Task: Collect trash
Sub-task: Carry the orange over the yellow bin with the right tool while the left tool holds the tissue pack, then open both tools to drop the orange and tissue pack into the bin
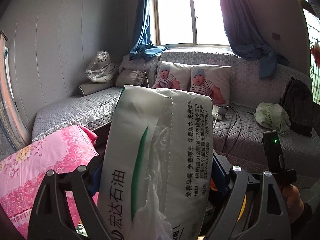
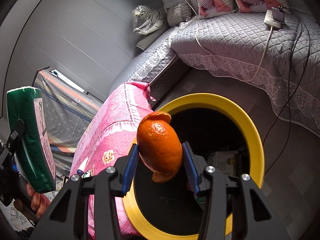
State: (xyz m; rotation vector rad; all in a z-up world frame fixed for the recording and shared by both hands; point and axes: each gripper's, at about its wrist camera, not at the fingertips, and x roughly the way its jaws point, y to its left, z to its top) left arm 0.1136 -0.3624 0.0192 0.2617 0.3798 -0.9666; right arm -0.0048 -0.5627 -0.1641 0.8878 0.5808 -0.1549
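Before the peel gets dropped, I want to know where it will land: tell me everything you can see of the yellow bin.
The bin is round, with a thick, glossy yellow rim that looks like plastic and a dark inside. It lies tilted in the right wrist view, mouth toward the camera. Some printed paper or packaging already lies at the bottom. It stands on the floor beside a pink floral cloth, near the grey quilted sofa. The orange peel hangs before its opening, not touching it.

Tissue packs: you have one [image 1: 156,160], centre of the left wrist view.
Orange peels: one [image 2: 160,148], centre of the right wrist view.
Yellow-rimmed bins: one [image 2: 250,120], centre right.
Baby-print pillows: two [image 1: 174,76] [image 1: 210,82], upper centre.
Toy tigers: one [image 1: 102,68], upper left.
Power strips: one [image 2: 273,20], upper right.
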